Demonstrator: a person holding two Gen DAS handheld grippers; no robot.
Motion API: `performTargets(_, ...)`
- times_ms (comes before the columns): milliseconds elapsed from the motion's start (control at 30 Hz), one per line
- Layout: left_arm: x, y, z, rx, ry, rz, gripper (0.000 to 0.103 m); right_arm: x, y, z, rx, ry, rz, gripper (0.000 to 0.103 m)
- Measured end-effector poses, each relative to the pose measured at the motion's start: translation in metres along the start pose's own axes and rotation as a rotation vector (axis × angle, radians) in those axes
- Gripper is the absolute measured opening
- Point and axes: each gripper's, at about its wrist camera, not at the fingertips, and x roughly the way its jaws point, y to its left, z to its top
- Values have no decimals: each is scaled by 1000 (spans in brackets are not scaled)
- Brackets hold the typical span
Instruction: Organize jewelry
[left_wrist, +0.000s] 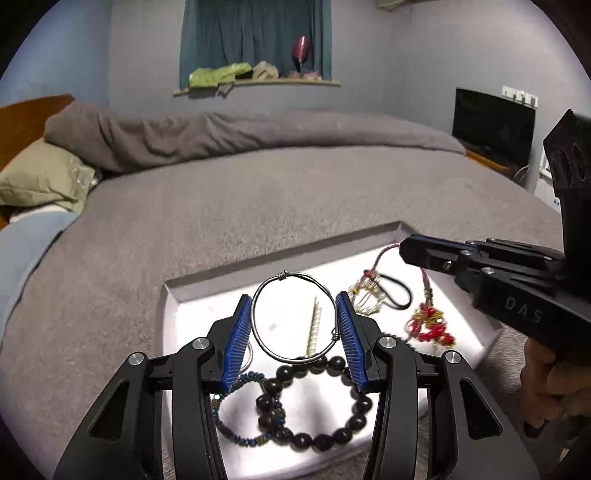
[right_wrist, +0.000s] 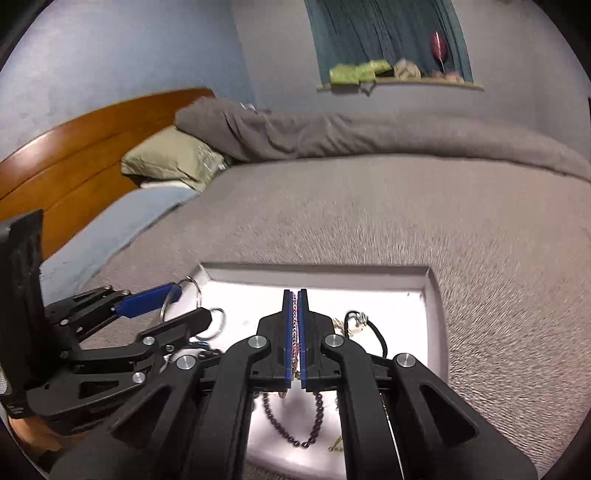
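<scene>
**Gripping a wire bangle and a pink cord over the jewelry tray**

Holding a silver wire bangle (left_wrist: 294, 316) between its blue pads, the left gripper (left_wrist: 294, 314) sits above a white tray (left_wrist: 207, 284) that lies on a grey bedspread (left_wrist: 258, 192). The bangle stands upright in the grasp, touching a pad on each side. Only the left wrist view shows what lies under it: a dark beaded bracelet (left_wrist: 332, 402) nearest the camera, a blue-green braided bracelet (left_wrist: 236, 417) overlapping it on the left, and a thin gold comb-like piece (left_wrist: 314, 328) seen through the bangle. To the right are a black cord loop (left_wrist: 397, 291) and a red tasselled charm (left_wrist: 432, 328) hanging from a pink braided cord (left_wrist: 384, 254), which runs up into the tip of the right gripper (left_wrist: 406, 249).

From the right wrist, the right gripper (right_wrist: 294, 332) is clamped tight on that pink braided cord (right_wrist: 294, 325), the strand running lengthwise between the nearly touching pads. This view hides the red charm but shows a dark bead chain (right_wrist: 295, 432) sagging below the fingers. The left gripper (right_wrist: 184, 306) appears at left with the wire bangle (right_wrist: 194, 299) in its jaws, over the tray's (right_wrist: 424, 295) left edge. A wooden headboard (right_wrist: 74, 147) and green pillow (right_wrist: 170, 158) lie beyond.
</scene>
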Motion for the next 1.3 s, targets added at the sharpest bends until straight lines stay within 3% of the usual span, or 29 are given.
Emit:
performTargets(333, 25, 0, -15, -7, 75, -12, 48, 40, -7, -12, 0, 125, -43, 3)
performTargets(400, 24, 1, -18, -9, 72, -9, 52, 40, -7, -15, -1, 131, -47, 3)
performTargets(533, 19, 4, -18, -9, 40, -6, 74, 36, -8, -17, 2, 125, -46, 4)
performTargets(767, 7, 8, -15, -34, -3, 26, 91, 16, -4, -21, -33, 81, -38, 34)
performTargets(900, -5, 13, -16, -69, -37, 36, 95, -3, -1, -22, -59, 32, -36, 50)
performTargets(967, -13, 15, -18, -89, -64, 45, 96, -13, -1, -23, -62, 1, -38, 67)
performTargets(1067, -25, 17, -23, -106, -89, 55, 96, -33, -3, -28, -61, -49, -36, 80)
performTargets(1300, -49, 20, -38, -139, -136, 81, 98, -65, -4, -42, -52, -121, -48, 97)
